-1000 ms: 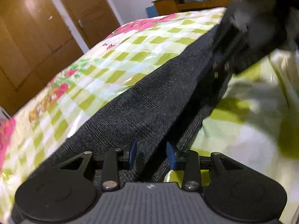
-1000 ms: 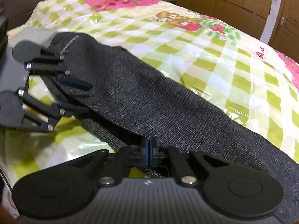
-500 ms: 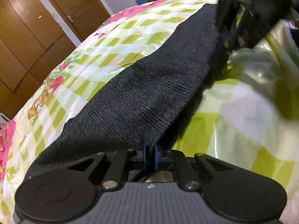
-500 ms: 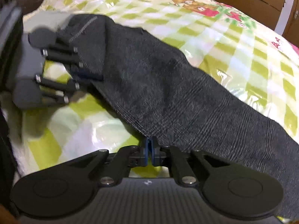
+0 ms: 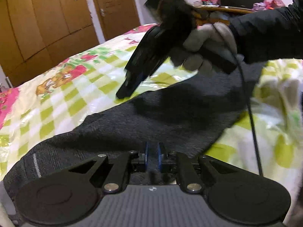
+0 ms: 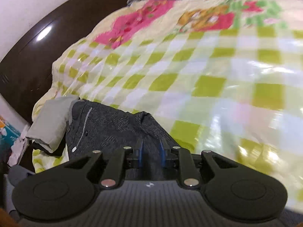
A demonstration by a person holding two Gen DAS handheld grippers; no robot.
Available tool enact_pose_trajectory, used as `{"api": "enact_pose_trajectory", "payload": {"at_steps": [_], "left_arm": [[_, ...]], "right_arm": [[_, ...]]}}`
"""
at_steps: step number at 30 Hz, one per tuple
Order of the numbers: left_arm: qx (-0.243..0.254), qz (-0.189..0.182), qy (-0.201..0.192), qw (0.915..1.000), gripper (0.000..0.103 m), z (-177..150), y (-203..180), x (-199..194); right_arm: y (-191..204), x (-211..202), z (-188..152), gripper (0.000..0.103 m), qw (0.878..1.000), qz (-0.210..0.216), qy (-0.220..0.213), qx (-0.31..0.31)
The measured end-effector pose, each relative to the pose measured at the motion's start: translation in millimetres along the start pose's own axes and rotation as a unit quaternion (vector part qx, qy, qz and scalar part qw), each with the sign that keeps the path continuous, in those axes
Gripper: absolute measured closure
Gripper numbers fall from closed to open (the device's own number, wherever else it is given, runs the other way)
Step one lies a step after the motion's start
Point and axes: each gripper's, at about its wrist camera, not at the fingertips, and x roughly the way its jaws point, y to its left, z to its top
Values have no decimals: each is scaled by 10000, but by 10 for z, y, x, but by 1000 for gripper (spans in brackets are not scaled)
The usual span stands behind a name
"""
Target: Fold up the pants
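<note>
Dark grey pants [image 5: 170, 113] lie across the checked bedspread [image 5: 75, 94]. My left gripper [image 5: 153, 151] is shut on the pants' near edge, cloth pinched between its blue pads. In the left wrist view, a gloved hand [image 5: 208, 37] holds my right gripper [image 5: 125, 90], blurred, its tips low by the pants' far edge. In the right wrist view, my right gripper [image 6: 151, 149] has opening jaws. Its pads stand apart with a ridge of the pants [image 6: 113, 124] between them. The zip and a grey pocket lining [image 6: 51, 121] show at the left.
Wooden wardrobe doors [image 5: 47, 19] stand beyond the bed, and a cluttered desk [image 5: 227, 9] is at the back right. A black cable [image 5: 250, 113] hangs from the right hand across the pants. A dark headboard [image 6: 28, 56] bounds the bed's far left end.
My right gripper has swung fast across the bed toward the pants' zip end, and its pads have parted. The left gripper closed on the pants' edge and shifted a little with it.
</note>
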Motion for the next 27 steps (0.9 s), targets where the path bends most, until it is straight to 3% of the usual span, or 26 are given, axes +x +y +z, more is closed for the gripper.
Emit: {"api": "enact_pose_trajectory", "payload": {"at_steps": [4,12,14,17,21,27], "left_arm": [[-205,-8,-68,9998,79,-45,108,162],[-429,-92,-160,9989,76,-204,215,223],[-475,-73,-196,9987,75,-230,236,207],[-555,-72,-112,9984,75,-259,269,239],[-467,8,114,9988,75,-285,243,349],[-221,169,199,9994,75,-253,85,310]], "right_arm": [[-7,466,95,83,9990,291,347,48],[186,798,293,79,9947,387,749,-585],[246,809,318,99,9940,231,794,-710],[325,807,416,99,9931,1,908,-743],[333,876,656,99,9941,-249,729,-761],[318,927,641,93,9886,-969,532,-1027]]}}
